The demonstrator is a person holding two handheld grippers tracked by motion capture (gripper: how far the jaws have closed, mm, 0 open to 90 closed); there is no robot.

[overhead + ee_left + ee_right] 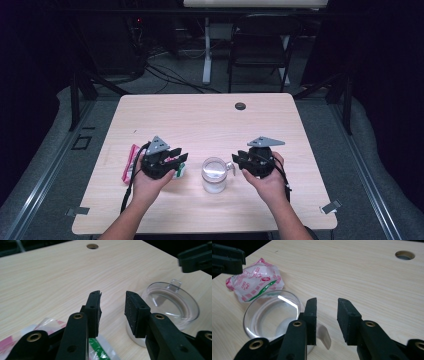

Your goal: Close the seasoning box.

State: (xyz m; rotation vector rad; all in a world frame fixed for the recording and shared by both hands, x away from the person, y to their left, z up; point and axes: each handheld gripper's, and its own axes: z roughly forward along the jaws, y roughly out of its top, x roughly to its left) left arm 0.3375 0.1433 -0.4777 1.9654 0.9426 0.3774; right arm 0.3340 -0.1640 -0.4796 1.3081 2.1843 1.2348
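Wooden table [210, 120], glass mug [214, 174] between left gripper [176, 161], right gripper [239, 161]

Two forearms enter from the table's near edge, one hand per gripper, both held just above the tabletop. Left gripper [172, 162], near the front-left part of the table, points twd the centre; jaws partly apart, nothing between the pads [95, 312]. Right gripper [240, 162], front-right, faces it w/ jaws likewise parted and empty; pads [312, 317] bare. Each carries a grey three-cornered plate on top. Cables trail back along the wrists, apparently slack, tho the dim light obscures detail.
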